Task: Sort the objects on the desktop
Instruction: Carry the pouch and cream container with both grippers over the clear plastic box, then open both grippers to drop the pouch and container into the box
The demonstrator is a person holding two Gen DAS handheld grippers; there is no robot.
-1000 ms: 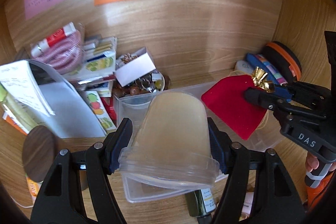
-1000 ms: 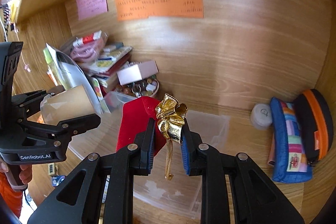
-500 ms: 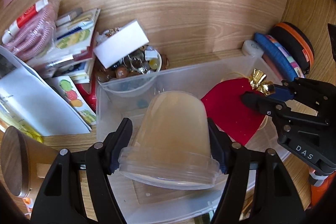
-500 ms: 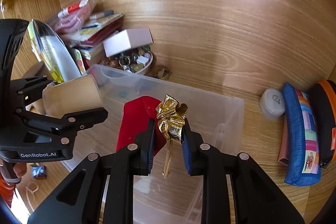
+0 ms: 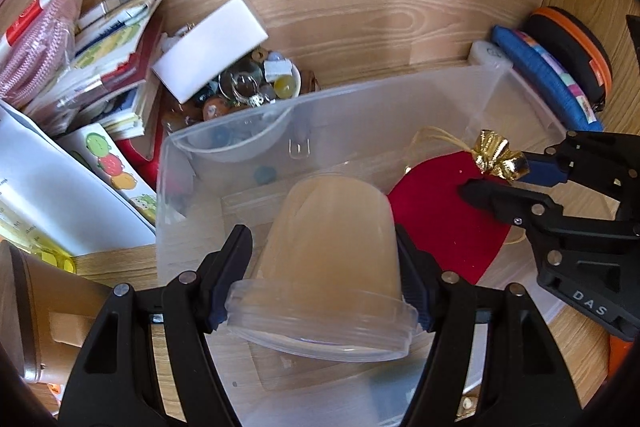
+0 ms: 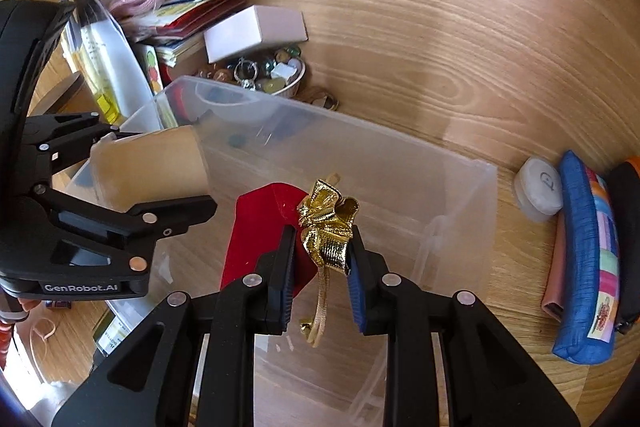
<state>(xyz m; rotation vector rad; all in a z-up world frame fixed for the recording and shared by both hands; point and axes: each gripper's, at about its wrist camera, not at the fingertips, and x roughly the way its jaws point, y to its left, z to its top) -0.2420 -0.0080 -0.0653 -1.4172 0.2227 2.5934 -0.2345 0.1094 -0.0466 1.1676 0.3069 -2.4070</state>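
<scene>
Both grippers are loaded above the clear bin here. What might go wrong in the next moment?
The left gripper holds the translucent cup by its smooth tapered sides, so it may slip. The right gripper pinches only the gold bow of the red pouch, which could tear loose. The two grippers are close over the clear bin and might collide.

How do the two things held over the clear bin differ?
The plastic tub is rigid, cloudy-translucent and lies tipped on its side in the left gripper; the red pouch is soft, opaque velvet, hanging from its gold bow in the right gripper. Both are clamped above the clear bin.
</scene>
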